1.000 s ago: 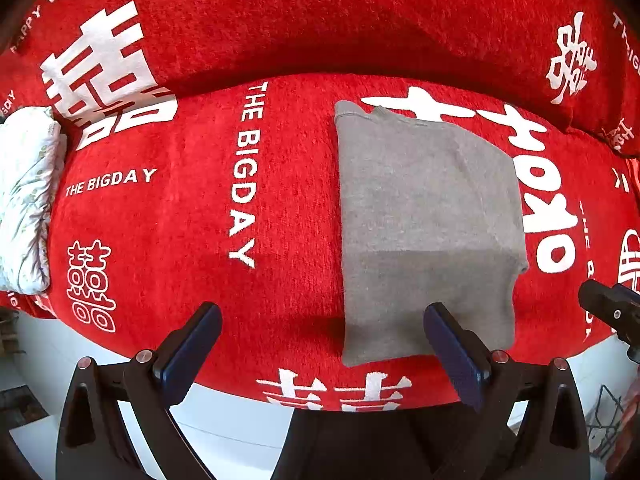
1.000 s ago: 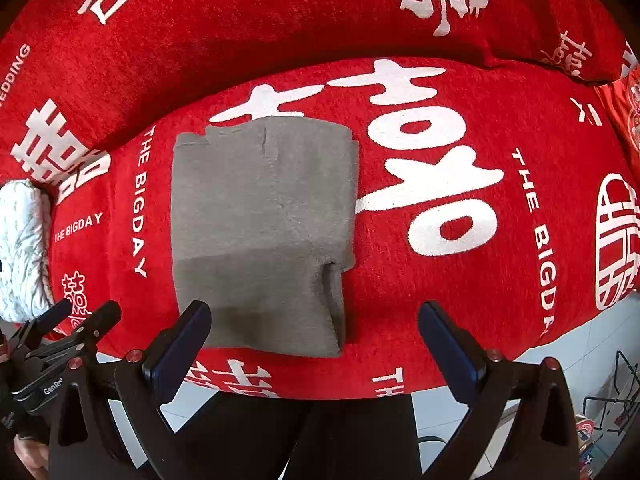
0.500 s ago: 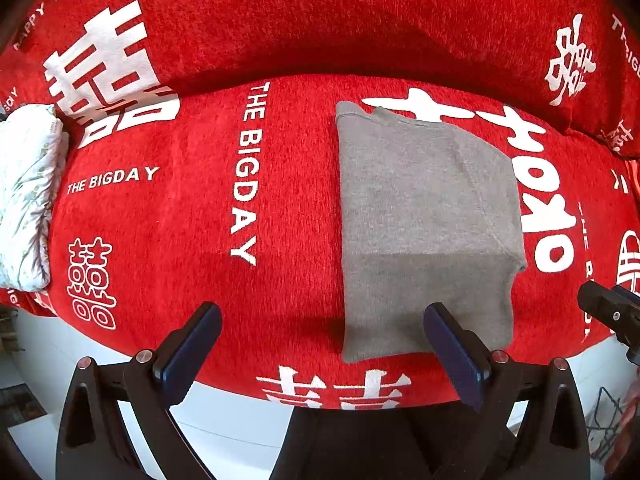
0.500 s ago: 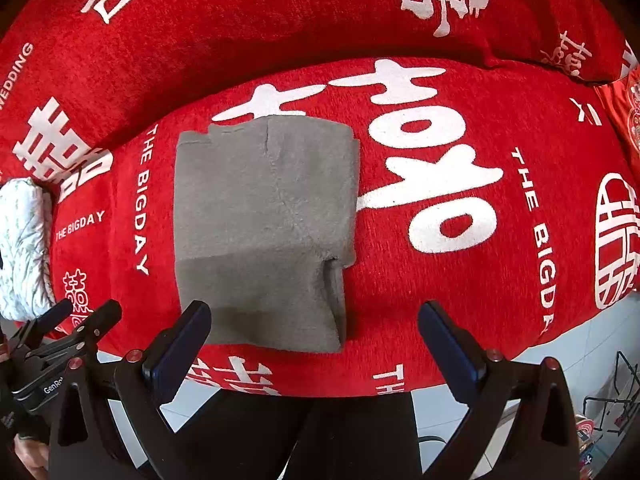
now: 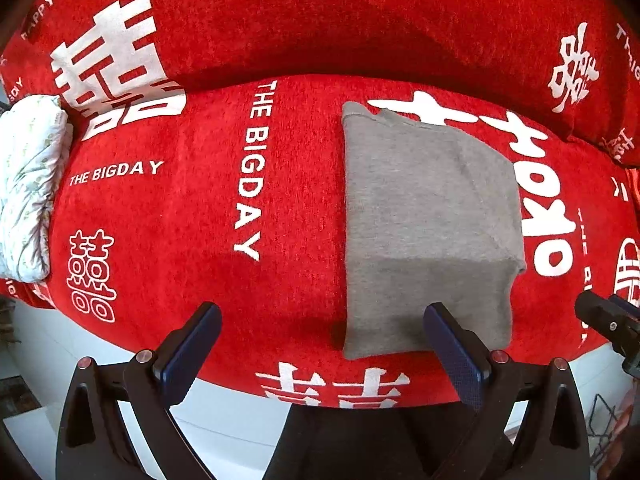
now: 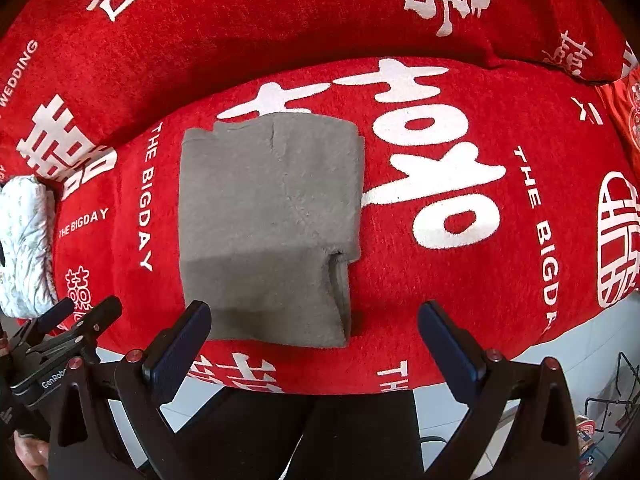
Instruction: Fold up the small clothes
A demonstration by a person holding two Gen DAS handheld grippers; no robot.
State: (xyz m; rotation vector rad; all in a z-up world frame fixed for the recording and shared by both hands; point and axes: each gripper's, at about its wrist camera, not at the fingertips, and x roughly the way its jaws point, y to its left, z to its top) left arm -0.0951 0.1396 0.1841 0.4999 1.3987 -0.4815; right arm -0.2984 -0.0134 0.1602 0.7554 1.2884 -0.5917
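I have the left gripper [image 5: 320,344] and the right gripper [image 6: 314,340] both spread wide with nothing between the pads, hanging at the bottom of their frames over the near edge of the red sofa cover [image 5: 180,208]. The grey knit garment [image 5: 428,232] lies on that cover already folded into a tidy upright rectangle: right of centre in the left wrist view, left of centre in the right wrist view [image 6: 268,224]. Its near hem sits just above my fingertips in both views, and one pad of each tool overlaps it in the picture, though I can't tell whether either touches it.

Over the last second almost nothing has shifted. The garment keeps the same outline and the same folds, my jaws are as wide as they were, and the views have only drifted a touch. I read that as a pause after release, with the cloth staying where it was laid and not springing open.

A layered flap shows at the lower right of the garment in the right wrist view, so the folded-in part looks stacked rather than loose. At the far left of both frames a white patterned bundle [image 5: 28,188] rests on the cover, well apart from the grey piece. My guess is this piece is done or needs one more fold in half.
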